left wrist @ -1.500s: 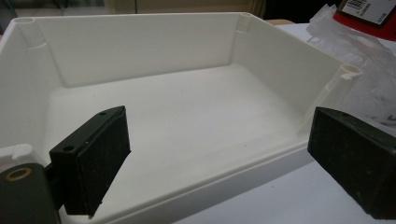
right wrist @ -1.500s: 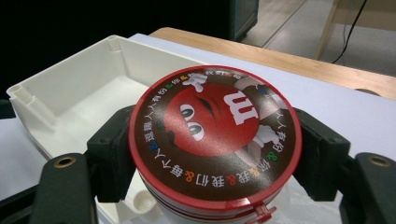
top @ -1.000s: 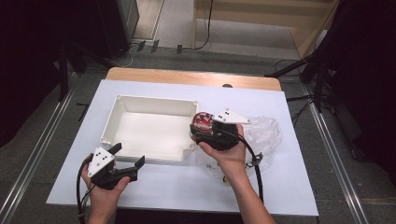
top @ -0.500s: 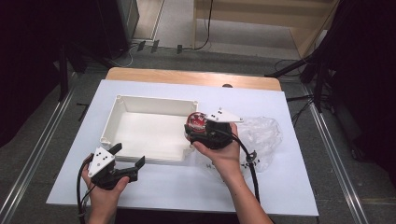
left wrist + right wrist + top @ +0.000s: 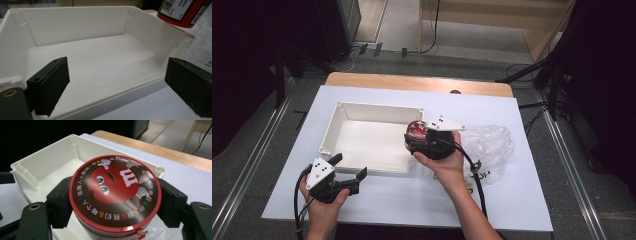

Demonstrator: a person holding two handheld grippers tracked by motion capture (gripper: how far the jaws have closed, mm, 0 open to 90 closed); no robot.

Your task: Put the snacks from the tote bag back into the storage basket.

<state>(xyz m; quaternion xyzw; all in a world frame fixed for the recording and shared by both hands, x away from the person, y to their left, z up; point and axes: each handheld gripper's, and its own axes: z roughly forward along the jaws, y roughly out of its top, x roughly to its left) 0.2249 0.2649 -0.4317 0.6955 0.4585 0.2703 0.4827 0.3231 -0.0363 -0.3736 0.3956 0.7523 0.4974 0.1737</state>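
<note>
Right gripper view looks down on the right gripper (image 5: 115, 202), whose two black jaws are clamped on either side of a round red candy tub (image 5: 115, 193); its brown lid carries a red cartoon face and a ring of coloured characters, and a small red seal tab sticks out at its near edge. The tub is held upright, above the near right corner of a white plastic tray (image 5: 45, 167), partly over the tray's rim and partly outside it. Just under the tub, at the bottom edge, a bit of clear plastic bag (image 5: 155, 233) shows. Seen from the high view, the right gripper (image 5: 424, 139) sits at the tray's (image 5: 362, 112) right wall with the tub (image 5: 416, 130) at its tip, and the clear bag (image 5: 492, 145) lies crumpled on the desk (image 5: 532, 200) just to the right of the hand. The left gripper (image 5: 349, 172) rests in the other hand near the tray's front left corner, its jaws spread apart with nothing between them. Left gripper view confirms this: the left gripper (image 5: 117, 82) has its two pads wide apart in front of the tray's (image 5: 140, 87) near wall, while the tub's (image 5: 183, 11) red side with a barcode label hangs over the tray's far right corner.
</note>
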